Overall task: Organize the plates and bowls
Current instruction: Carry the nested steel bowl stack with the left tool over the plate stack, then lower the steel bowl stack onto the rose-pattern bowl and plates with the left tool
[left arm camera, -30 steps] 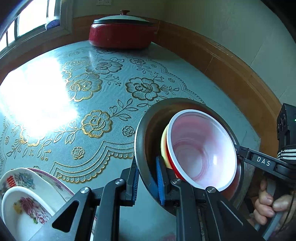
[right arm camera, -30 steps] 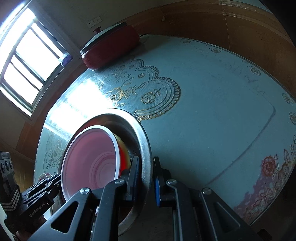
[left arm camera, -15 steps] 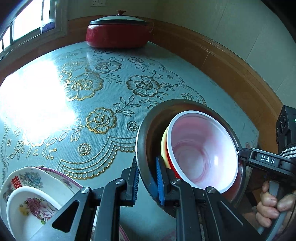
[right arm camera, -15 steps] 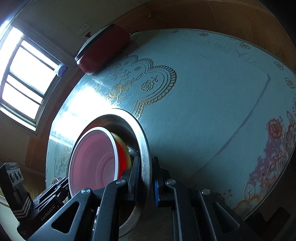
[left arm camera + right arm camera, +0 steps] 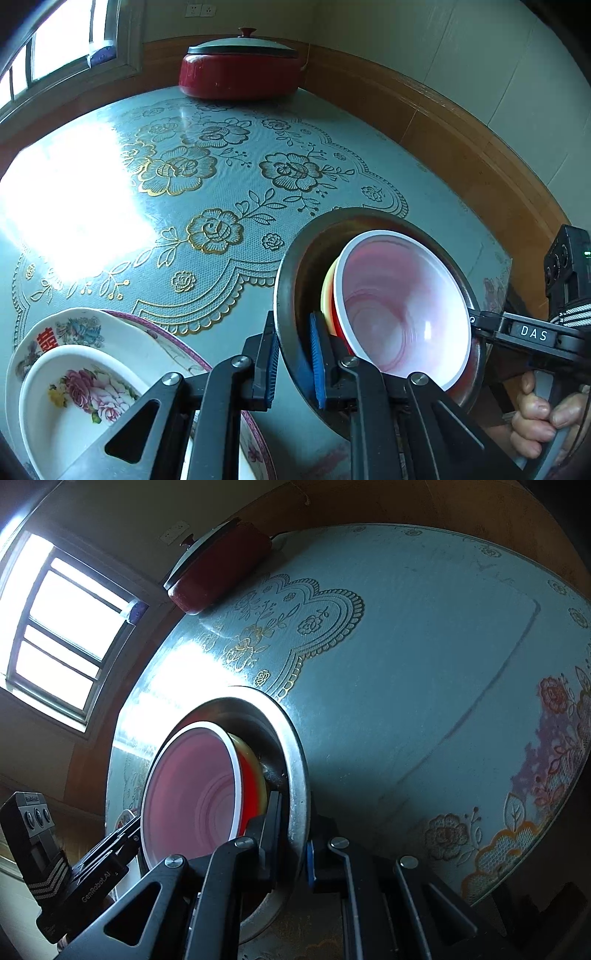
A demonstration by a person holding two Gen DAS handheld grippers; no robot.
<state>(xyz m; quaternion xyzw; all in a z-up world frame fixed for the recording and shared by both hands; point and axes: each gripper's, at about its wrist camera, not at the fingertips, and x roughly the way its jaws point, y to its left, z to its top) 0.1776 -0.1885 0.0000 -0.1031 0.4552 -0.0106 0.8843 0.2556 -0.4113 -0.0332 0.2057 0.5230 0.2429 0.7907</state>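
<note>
Left gripper (image 5: 293, 360) and right gripper (image 5: 293, 840) both pinch steel bowl (image 5: 284, 280) rim, lower centre; red bowl (image 5: 402, 314) nested inside.

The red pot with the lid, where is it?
The red pot sits at the far edge of the table, by the wooden wall trim, just right of the window in the left wrist view.

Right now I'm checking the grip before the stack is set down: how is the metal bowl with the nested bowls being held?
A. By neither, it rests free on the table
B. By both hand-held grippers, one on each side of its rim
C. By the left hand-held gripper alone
B: the left hand-held gripper and the right hand-held gripper each pinch the metal bowl by opposite sides of its rim.
</note>
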